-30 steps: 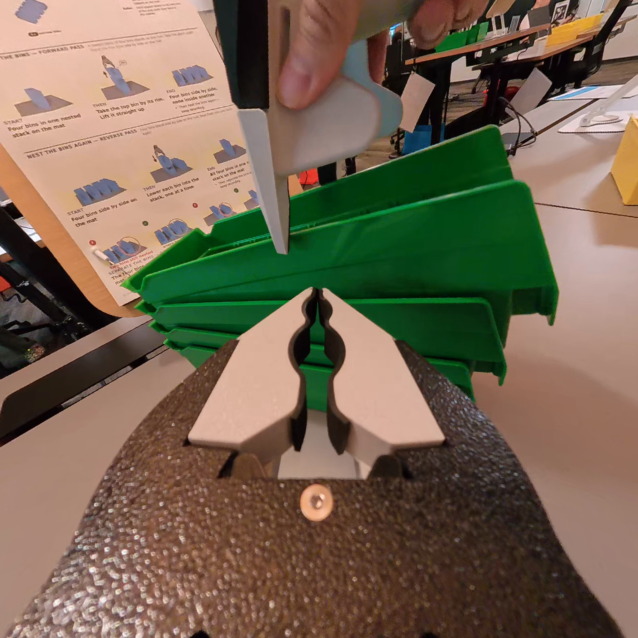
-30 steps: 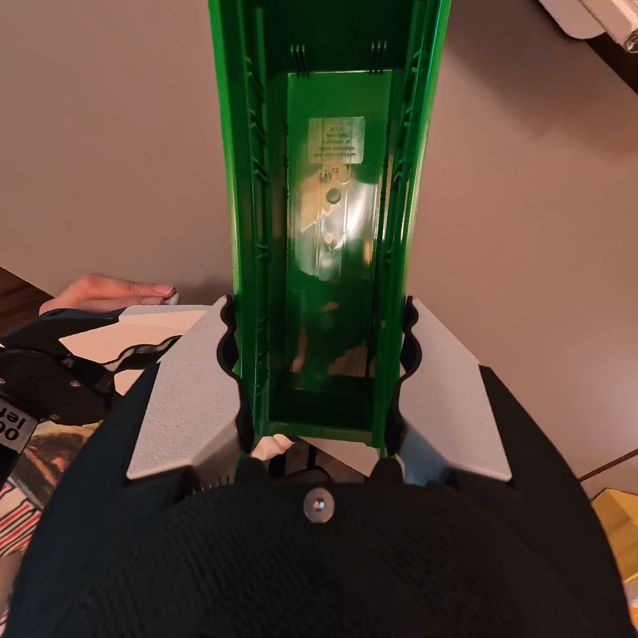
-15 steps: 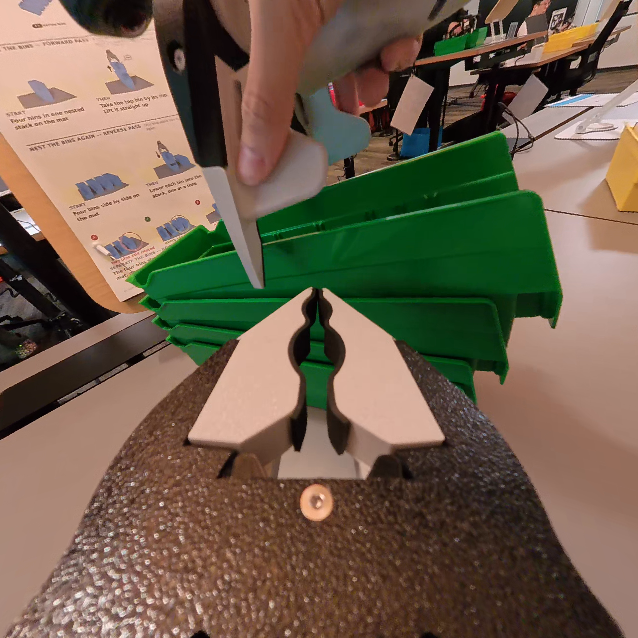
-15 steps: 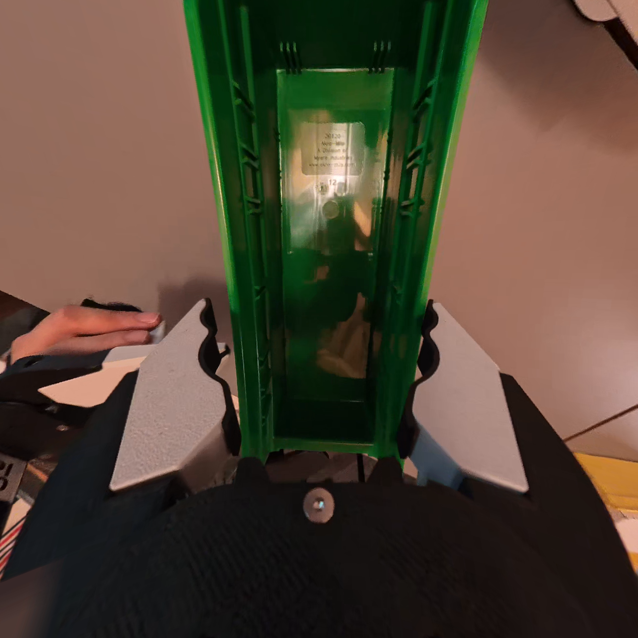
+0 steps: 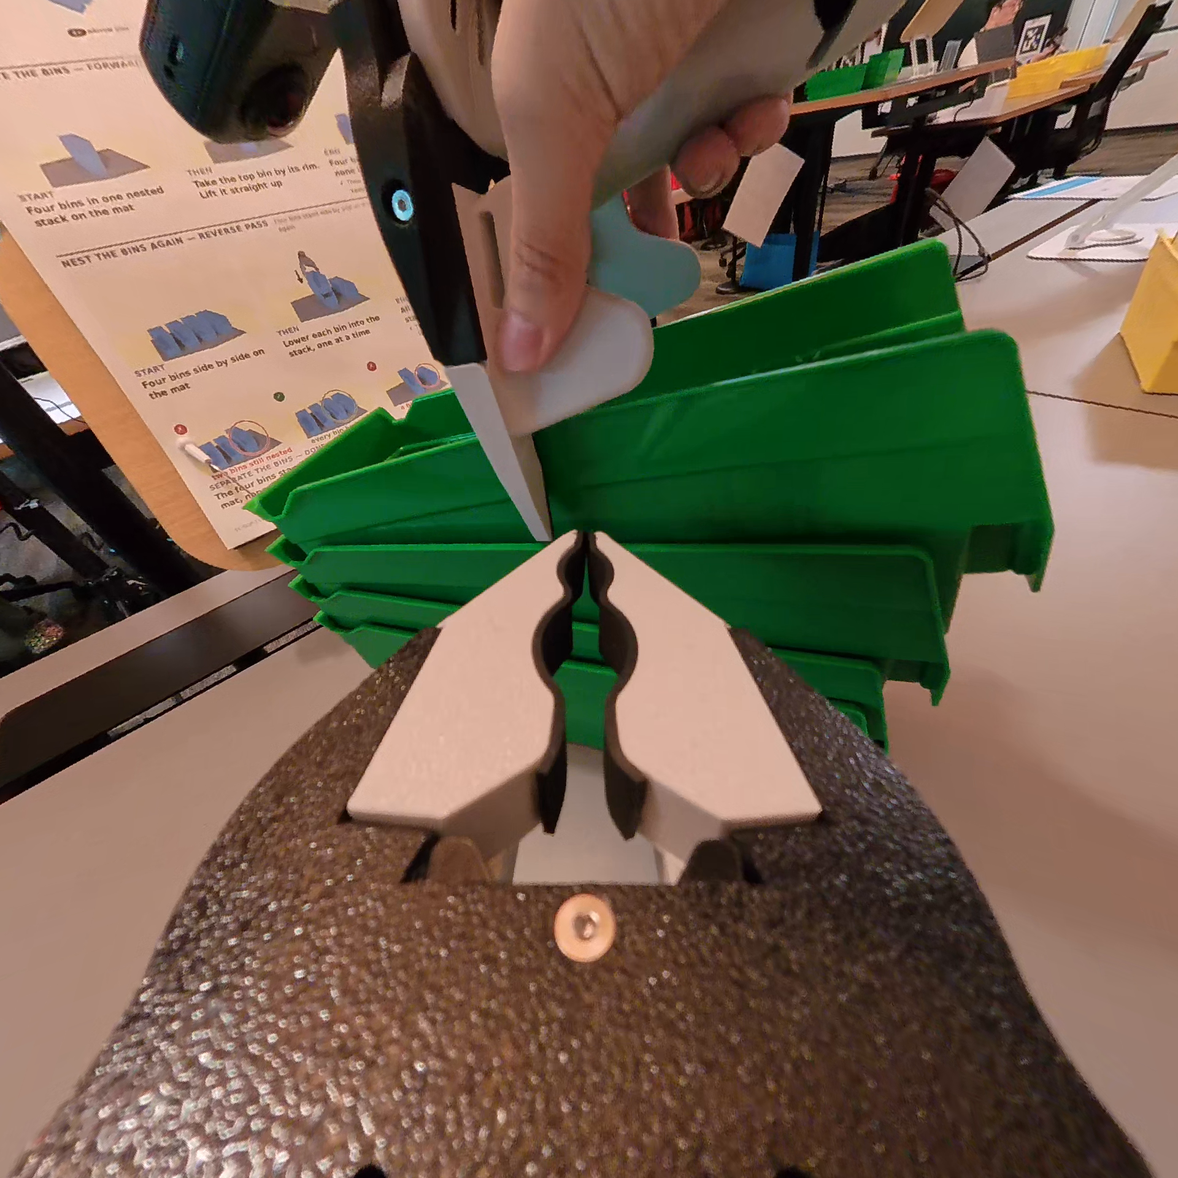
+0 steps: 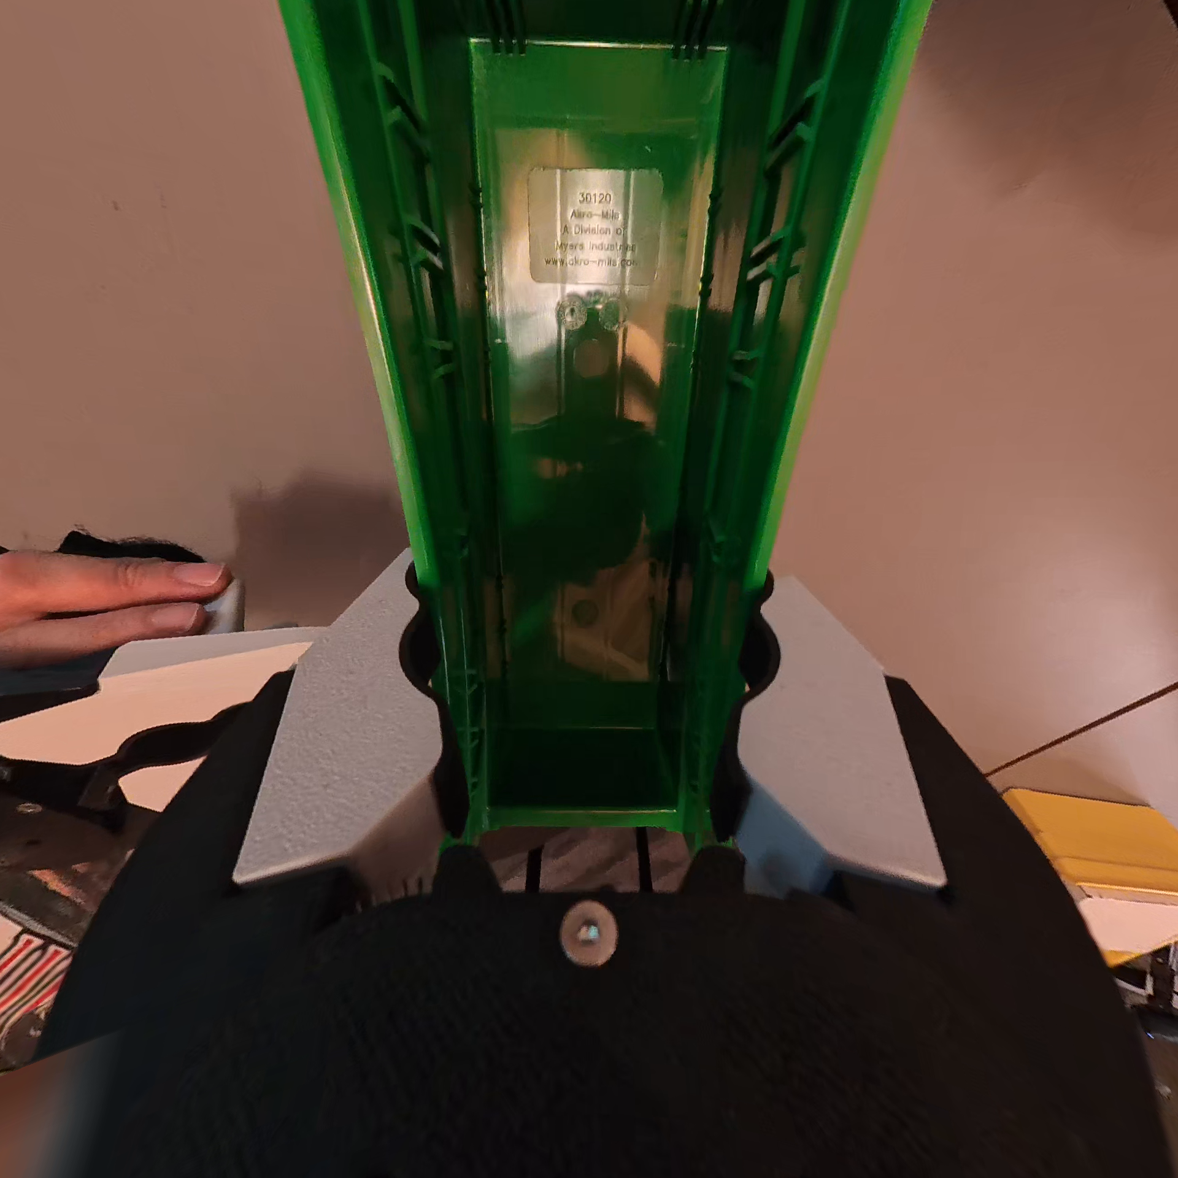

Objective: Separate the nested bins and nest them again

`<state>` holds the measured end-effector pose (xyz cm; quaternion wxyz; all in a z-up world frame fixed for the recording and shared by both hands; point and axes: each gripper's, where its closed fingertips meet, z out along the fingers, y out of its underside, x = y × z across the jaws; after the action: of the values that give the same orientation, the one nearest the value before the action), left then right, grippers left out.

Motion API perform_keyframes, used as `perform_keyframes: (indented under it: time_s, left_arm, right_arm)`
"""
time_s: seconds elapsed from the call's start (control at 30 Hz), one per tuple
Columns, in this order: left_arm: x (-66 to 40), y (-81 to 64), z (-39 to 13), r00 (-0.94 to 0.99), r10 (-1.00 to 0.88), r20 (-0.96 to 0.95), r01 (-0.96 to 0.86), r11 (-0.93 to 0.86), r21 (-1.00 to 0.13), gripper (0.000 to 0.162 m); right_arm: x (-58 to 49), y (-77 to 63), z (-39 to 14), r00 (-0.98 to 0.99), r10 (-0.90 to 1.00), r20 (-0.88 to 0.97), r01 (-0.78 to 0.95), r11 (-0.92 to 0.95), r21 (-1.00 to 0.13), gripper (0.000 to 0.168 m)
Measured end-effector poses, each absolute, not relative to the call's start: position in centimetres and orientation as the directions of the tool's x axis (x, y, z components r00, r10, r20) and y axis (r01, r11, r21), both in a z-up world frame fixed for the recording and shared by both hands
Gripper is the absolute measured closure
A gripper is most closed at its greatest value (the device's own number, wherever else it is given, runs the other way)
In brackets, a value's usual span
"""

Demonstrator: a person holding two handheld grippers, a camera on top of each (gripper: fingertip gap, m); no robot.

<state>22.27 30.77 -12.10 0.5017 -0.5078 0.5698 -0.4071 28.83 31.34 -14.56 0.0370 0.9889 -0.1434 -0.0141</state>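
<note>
A stack of nested green bins [image 5: 765, 593] lies on the beige table. The top bin [image 5: 797, 446] sits tilted, with its right end raised off the others. My right gripper [image 6: 589, 669] comes down from above and straddles this top bin [image 6: 593, 382], with its pads pressed against both outer side walls. In the left wrist view one of its fingers [image 5: 503, 459] lies against the bin's near wall, and a hand holds the gripper. My left gripper [image 5: 583, 542] is shut and empty, with its tips close to the stack's near side. Its fingers [image 6: 159, 676] also show in the right wrist view.
An instruction poster [image 5: 159, 287] on a board stands behind the stack at the left. A yellow box [image 5: 1154, 325] sits at the far right, and it also shows in the right wrist view [image 6: 1096, 848]. The table [image 5: 1052, 733] drops off at its left edge. Desks and chairs stand far behind.
My right gripper has come lower over the top bin. Its jaws widened, then closed in on the bin's walls again. My left gripper has stayed shut and in place.
</note>
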Motion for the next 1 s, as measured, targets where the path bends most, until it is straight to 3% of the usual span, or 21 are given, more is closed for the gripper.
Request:
perform_keyframes:
  time_s: [0.5,0.8,1.0]
  left_arm:
    - [22.5,30.7,-12.7,0.018,-0.984,-0.175,-0.187,0.169,-0.968,0.162]
    - [22.3,31.1,-12.4,0.027,-0.983,-0.179,-0.183,0.171,-0.968,0.162]
    - [22.2,32.0,-12.9,0.045,-0.983,-0.177,-0.201,0.165,-0.966,0.162]
  right_arm:
    - [28.8,31.7,-8.3,0.956,-0.269,-0.117,-0.283,-0.95,-0.13,0.076]
    - [29.7,28.5,0.1,0.938,-0.244,-0.245,-0.317,-0.892,-0.322,0.074]
    - [35.6,23.0,1.2,0.903,-0.365,-0.225,-0.426,-0.827,-0.368,0.073]
